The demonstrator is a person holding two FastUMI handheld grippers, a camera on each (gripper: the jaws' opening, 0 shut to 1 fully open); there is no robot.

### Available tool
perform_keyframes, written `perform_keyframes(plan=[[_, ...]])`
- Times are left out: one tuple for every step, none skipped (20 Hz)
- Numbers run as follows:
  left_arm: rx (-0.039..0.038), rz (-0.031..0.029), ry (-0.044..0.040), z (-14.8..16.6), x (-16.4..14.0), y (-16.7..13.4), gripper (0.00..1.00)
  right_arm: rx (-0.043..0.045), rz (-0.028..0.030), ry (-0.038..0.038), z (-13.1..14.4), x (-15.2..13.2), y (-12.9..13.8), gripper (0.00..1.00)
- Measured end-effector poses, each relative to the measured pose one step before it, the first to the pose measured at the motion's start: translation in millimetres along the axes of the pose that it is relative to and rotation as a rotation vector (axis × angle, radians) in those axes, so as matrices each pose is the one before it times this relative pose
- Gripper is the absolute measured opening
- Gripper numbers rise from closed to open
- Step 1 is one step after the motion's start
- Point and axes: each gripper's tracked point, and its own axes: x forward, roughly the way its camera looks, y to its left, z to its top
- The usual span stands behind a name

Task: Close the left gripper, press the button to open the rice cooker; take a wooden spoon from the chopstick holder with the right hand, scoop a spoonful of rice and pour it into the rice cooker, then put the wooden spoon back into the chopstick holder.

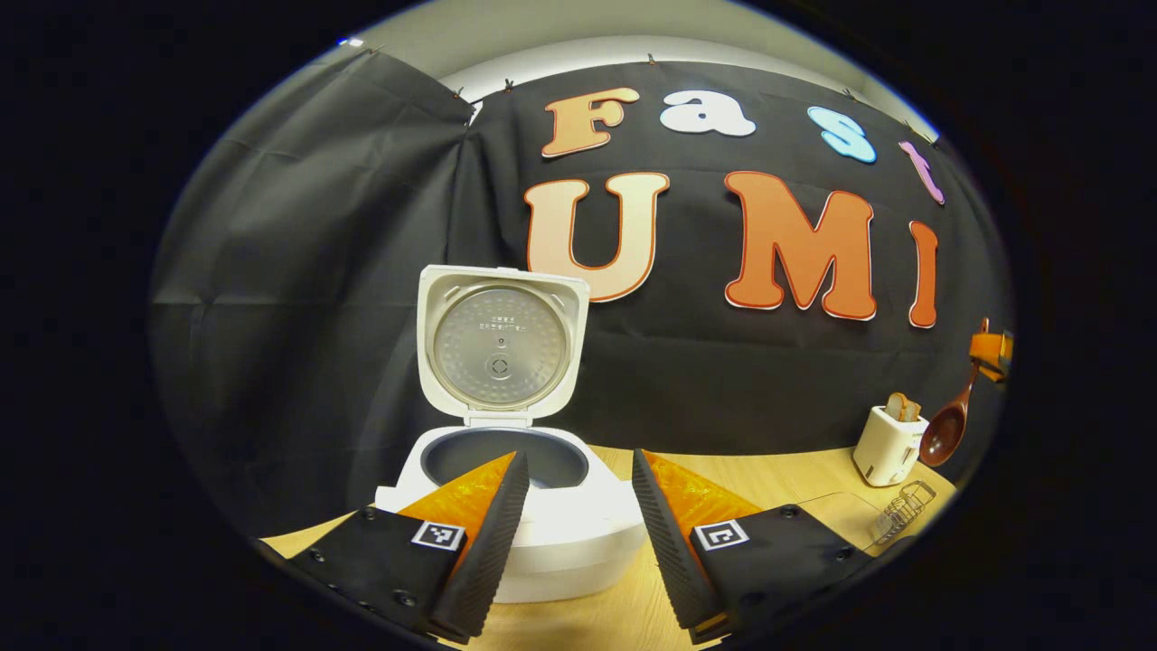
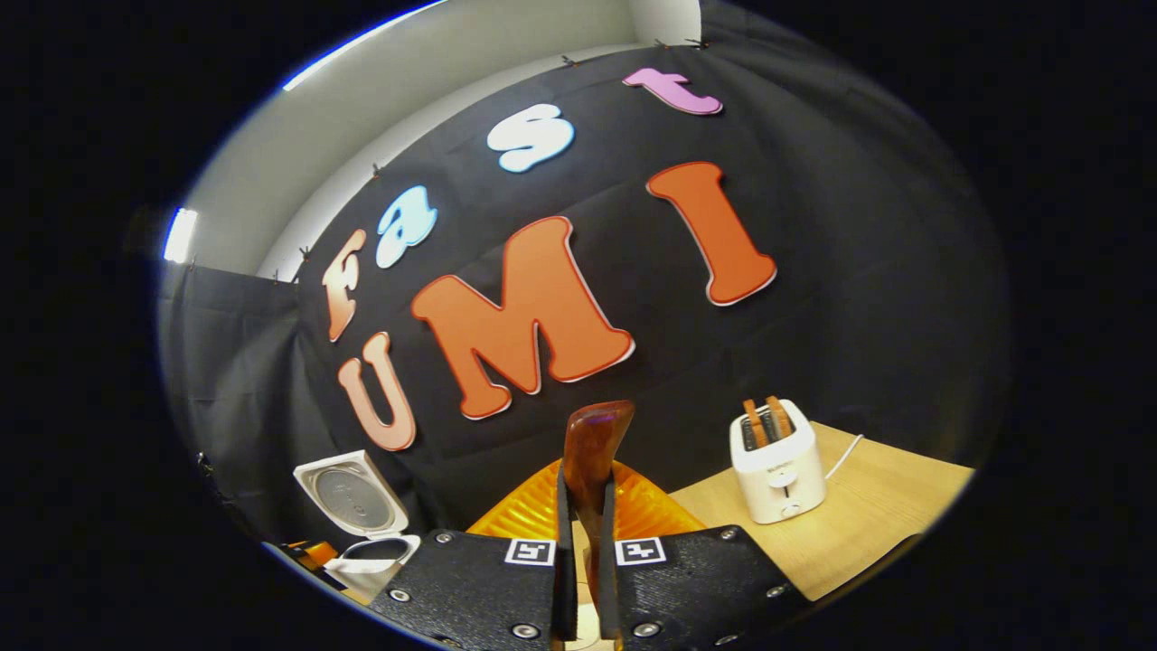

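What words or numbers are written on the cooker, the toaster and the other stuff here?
Cooker lid: tiny print near the middle, too small to read.
Toaster: small mark on the front, too blurred to read.
Square tags: black-and-white patterns, no words.

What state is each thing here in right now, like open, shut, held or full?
Rice cooker: lid up, open.
Wooden spoon: lifted off the table, held by the right gripper.
Left gripper: open, holding nothing.
Toaster: upright, two slices in its slots.
Wire rack: lying on the table, holding nothing.
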Motion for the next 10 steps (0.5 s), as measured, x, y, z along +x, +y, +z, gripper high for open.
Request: perform_keyframes(plan=[[0.00092, 0.00389, -0.00018, 0.43, 1.23, -1.57, 0.77, -0.01227, -0.03625, 0.00318, -3.31, 0.02, -16.15, 0.10], [0.00060, 0.00316, 0.00057, 0.17, 1.19, -0.84, 0.77, -0.00922, -0.03091, 0.00416, -4.49, 1.17, -13.62, 0.10], [0.00175, 0.00087, -0.00112, -2.12, -0.12, 4.58, 0.77, -0.00724, -0.02347, 0.00811, -4.32, 0.53, -11.26, 0.10], [0.00668, 0.00197, 0.00168, -1.00, -0.38, -2.26, 0.77, 0.00275, -0.01161, 0.00960, -4.52, 0.44, -8.63, 0.10], [0.01782, 0.00985, -0.00359, 1.14, 2.38, 1.08, 0.77, 0.00332, -0.00522, 0.01345, -6.18, 0.88, -6.70, 0.10], [0.02070, 0.01343, -0.00810, 1.19, 2.93, 1.05, 0.77, 0.00506, -0.00614, 0.02001, -8.85, 1.66, -6.90, 0.10], [0.01000, 0.00973, 0.00096, 1.54, 3.15, 0.63, 0.77, -0.00427, -0.01196, 0.01170, -6.89, 2.26, -6.65, 0.10], [0.00166, 0.00349, -0.00262, 5.07, 3.44, -6.99, 0.77, -0.00814, -0.01555, 0.00955, -7.08, 4.62, -7.19, 0.10], [-0.00096, 0.00562, -0.00092, 3.02, 2.22, -0.75, 0.77, -0.01383, -0.02253, 0.00953, -7.22, 3.53, -8.05, 0.10], [-0.00054, 0.00425, -0.00625, 5.06, 1.82, 0.81, 0.77, -0.00386, -0.01132, 0.00861, -6.70, 2.63, -6.21, 0.10]])
